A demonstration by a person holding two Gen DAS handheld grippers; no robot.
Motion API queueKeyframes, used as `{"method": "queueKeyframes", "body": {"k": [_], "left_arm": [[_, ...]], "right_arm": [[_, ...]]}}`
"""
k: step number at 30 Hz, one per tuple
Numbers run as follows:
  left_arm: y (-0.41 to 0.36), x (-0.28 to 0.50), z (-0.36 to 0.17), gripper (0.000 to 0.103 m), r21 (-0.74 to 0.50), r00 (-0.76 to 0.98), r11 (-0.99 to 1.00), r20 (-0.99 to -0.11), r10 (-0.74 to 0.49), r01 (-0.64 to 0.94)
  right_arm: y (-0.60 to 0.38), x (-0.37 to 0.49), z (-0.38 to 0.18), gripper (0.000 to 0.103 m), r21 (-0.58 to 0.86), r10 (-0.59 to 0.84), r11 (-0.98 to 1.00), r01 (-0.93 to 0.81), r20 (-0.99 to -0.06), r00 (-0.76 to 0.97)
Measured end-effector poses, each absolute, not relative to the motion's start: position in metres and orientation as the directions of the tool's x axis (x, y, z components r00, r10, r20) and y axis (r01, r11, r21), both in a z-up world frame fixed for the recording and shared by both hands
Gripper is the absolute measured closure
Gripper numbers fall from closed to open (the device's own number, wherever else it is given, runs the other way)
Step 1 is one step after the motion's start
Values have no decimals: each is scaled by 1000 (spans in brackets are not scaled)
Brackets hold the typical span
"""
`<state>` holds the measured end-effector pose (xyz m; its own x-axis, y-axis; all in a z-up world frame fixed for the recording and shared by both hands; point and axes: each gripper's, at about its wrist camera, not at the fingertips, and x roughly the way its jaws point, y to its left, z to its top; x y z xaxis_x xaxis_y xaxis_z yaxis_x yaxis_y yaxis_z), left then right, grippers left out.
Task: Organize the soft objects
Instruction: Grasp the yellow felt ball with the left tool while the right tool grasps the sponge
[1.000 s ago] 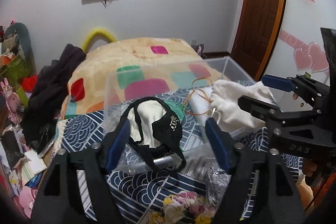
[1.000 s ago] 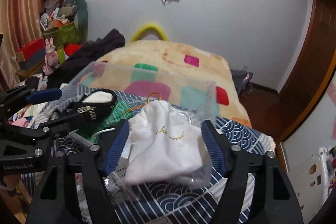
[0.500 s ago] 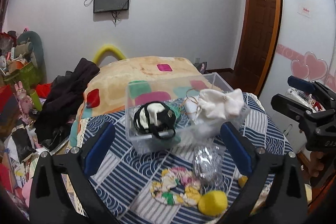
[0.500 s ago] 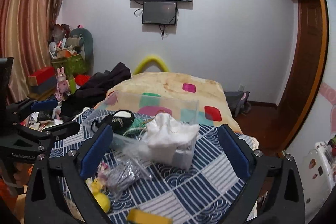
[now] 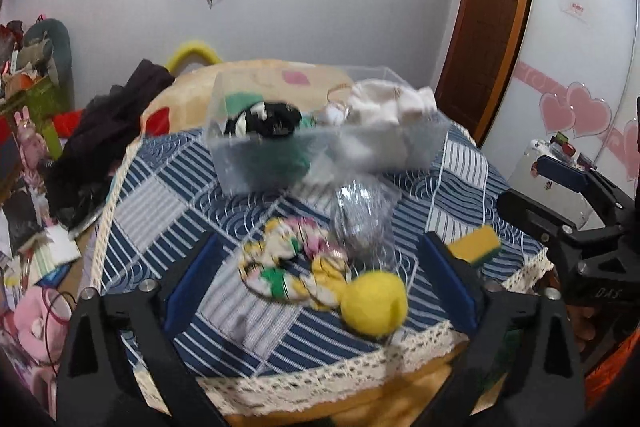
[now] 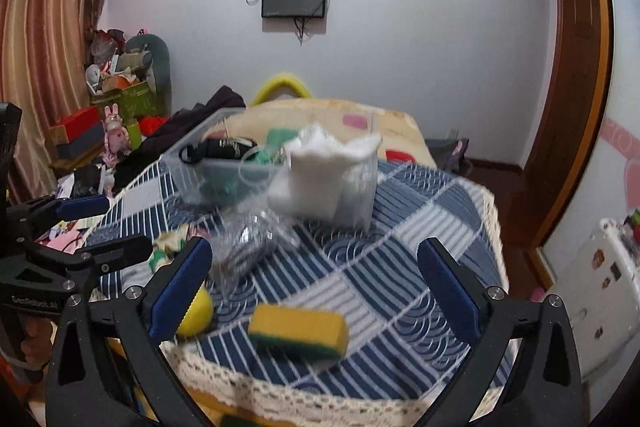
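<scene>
While both grippers' fingers (image 6: 448, 291) gape empty, yellow sponge (image 6: 298, 333) lies between right ones

Little can be read. In the left wrist view, the black frame of the right hand-held gripper (image 5: 560, 201), at the right edge beside the worktop (image 5: 168, 195), bears pale letters that look like "DAS". In the right wrist view, the black frame of the left hand-held gripper (image 6: 100, 227), at the left edge beside the worktop, carries a pale word beginning "Gen" and ending "AI"; its middle is blurred. A small sign with red marks on the white panel (image 5: 576, 11), right of the door, is too small to read.
</scene>
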<state>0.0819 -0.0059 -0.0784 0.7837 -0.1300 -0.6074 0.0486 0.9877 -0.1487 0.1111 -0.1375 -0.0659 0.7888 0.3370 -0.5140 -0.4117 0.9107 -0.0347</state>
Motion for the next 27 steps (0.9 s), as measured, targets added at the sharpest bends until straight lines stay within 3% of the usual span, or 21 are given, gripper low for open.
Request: {"method": "queueKeyframes", "body": {"k": [10, 15, 17, 22, 24, 27], "left_arm": [[-31, 82, -114, 39, -182, 703, 976, -680, -211, 117], [-38, 84, -124, 60, -179, 678, 973, -699, -228, 142], [-40, 83, -126, 61, -176, 681, 973, -695, -228, 147], [-44, 79, -125, 65, -152, 696, 975, -683, -222, 162], [-45, 78, -122, 66, -150, 702, 974, -675, -226, 170], [-42, 74, -116, 66, -148, 719, 975, -659, -221, 164]], "right_arm": [[-144, 103, -97, 0, -5, 327, 914, -405, -582, 745], [-140, 106, -108, 2, 0, 328, 910, -414, -611, 721], [-140, 108, -112, 3, 14, 336, 908, -418, -621, 708], [-141, 114, -122, 21, 42, 340, 906, -420, -663, 667], [-140, 116, -126, 34, 62, 358, 898, -435, -677, 643], [-138, 112, -126, 36, 50, 361, 893, -447, -674, 644]]}}
